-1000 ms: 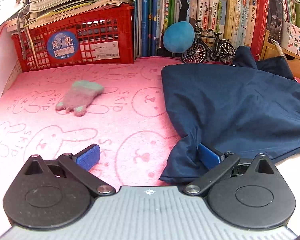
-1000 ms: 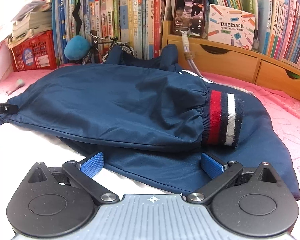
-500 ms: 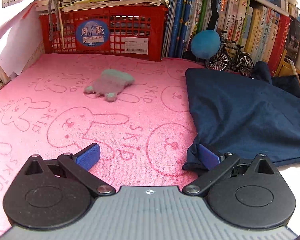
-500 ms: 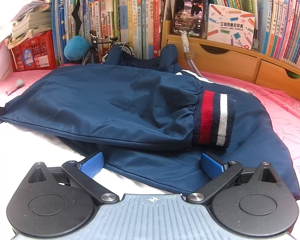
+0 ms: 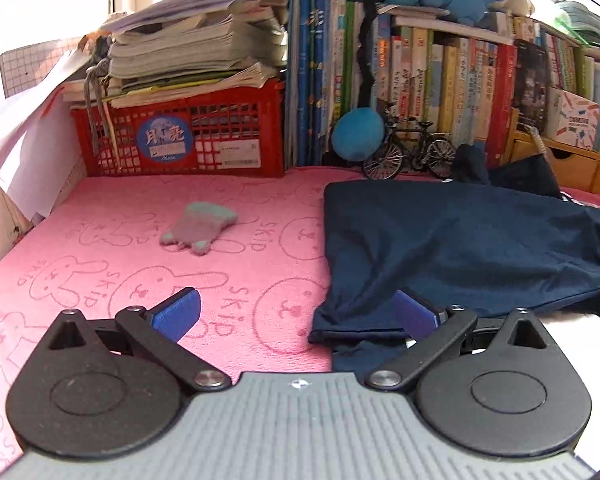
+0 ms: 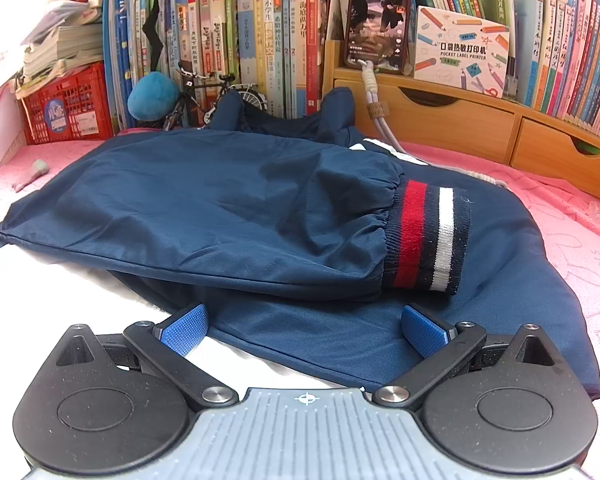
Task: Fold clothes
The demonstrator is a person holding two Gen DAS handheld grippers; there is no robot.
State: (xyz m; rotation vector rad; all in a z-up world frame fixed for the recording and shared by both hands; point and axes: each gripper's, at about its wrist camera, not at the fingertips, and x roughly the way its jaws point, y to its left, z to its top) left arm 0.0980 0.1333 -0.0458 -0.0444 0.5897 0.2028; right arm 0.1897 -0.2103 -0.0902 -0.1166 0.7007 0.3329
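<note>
Jacket (image 6: 228, 208) lies flat on the pink towel (image 5: 112, 248), dark navy, collar end bunched at the back against the books (image 6: 276, 40). A sleeve is folded across the body; its striped cuff (image 6: 428, 236) lies on the fabric at the right.

Right view only: cuff, phone (image 6: 378, 16) propped on the wooden drawer unit (image 6: 440, 120), white cable (image 6: 376, 120) running down behind the jacket.
Left view only: jacket's left edge and near corner (image 5: 328, 332), small grey toy (image 5: 198, 228) well apart on bare towel, red crate (image 5: 180, 140) at the back.
Both views: model bike (image 5: 408, 152) and blue ball (image 5: 358, 132) just behind the jacket.

Left hand-held gripper (image 5: 296, 312): wide, empty; right pad (image 5: 414, 316) at the corner fabric, left pad over bare towel.
Right hand-held gripper (image 6: 304, 330): wide, empty, pads either side of the near hem.

Open room: wide towel strip left of the jacket, some towel to the right. Back edge is crowded.
</note>
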